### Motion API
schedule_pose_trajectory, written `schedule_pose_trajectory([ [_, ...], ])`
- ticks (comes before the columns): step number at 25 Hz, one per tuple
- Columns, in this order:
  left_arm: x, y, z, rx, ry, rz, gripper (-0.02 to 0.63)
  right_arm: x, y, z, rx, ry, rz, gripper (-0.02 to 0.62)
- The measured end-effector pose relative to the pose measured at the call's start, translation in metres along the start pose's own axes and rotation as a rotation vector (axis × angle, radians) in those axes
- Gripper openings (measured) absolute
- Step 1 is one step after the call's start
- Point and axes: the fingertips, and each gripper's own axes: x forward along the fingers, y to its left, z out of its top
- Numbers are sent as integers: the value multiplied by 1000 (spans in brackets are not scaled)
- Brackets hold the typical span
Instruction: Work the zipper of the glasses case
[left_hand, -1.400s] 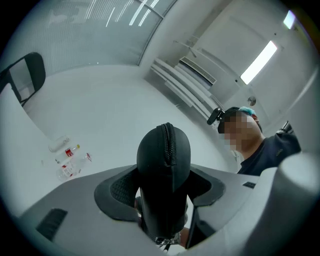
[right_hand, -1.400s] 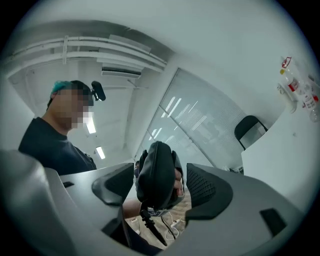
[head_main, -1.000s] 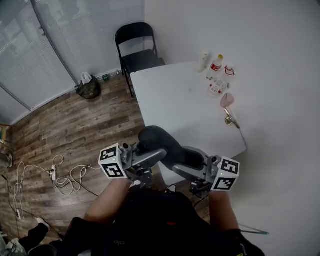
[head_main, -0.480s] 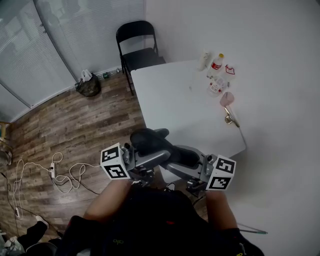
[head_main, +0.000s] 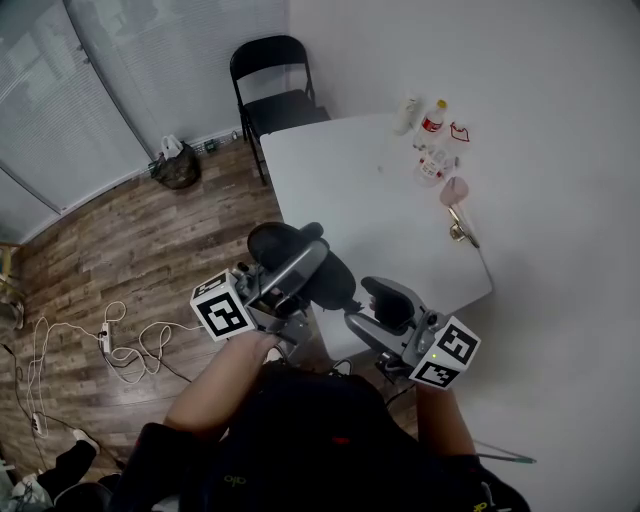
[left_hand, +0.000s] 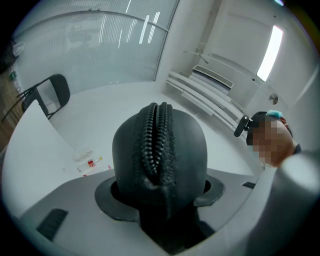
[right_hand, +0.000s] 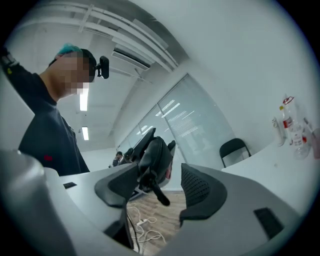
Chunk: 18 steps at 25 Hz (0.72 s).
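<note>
The black glasses case (head_main: 300, 262) is clamped between the jaws of my left gripper (head_main: 292, 272), in front of my body over the table's near edge. The left jaws have just been closing on it. In the left gripper view the case (left_hand: 159, 145) fills the middle, its zipper teeth (left_hand: 156, 135) running up the ridge toward the camera. My right gripper (head_main: 388, 300) stands open, just right of the case and apart from it. In the right gripper view the case (right_hand: 156, 152) hangs beyond the open right gripper (right_hand: 159, 186), its pull tab (right_hand: 159, 194) dangling.
A white table (head_main: 370, 200) lies ahead, with bottles (head_main: 432, 118) and a pink cup (head_main: 455, 192) along its far right edge. A black folding chair (head_main: 270, 85) stands behind it. Cables (head_main: 110, 350) lie on the wooden floor at the left.
The right gripper has come off the case's right end and now stands apart from it. The left gripper has swung the case up and to the left.
</note>
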Motion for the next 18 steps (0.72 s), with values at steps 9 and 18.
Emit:
schedule_pose_trajectory([
  [9, 22, -16, 34, 6, -94, -23, 271, 21, 0, -38, -290, 115, -238, 166],
  [18, 21, -19, 36, 7, -112, -12, 270, 42, 17, -7, -397, 24, -277, 95],
])
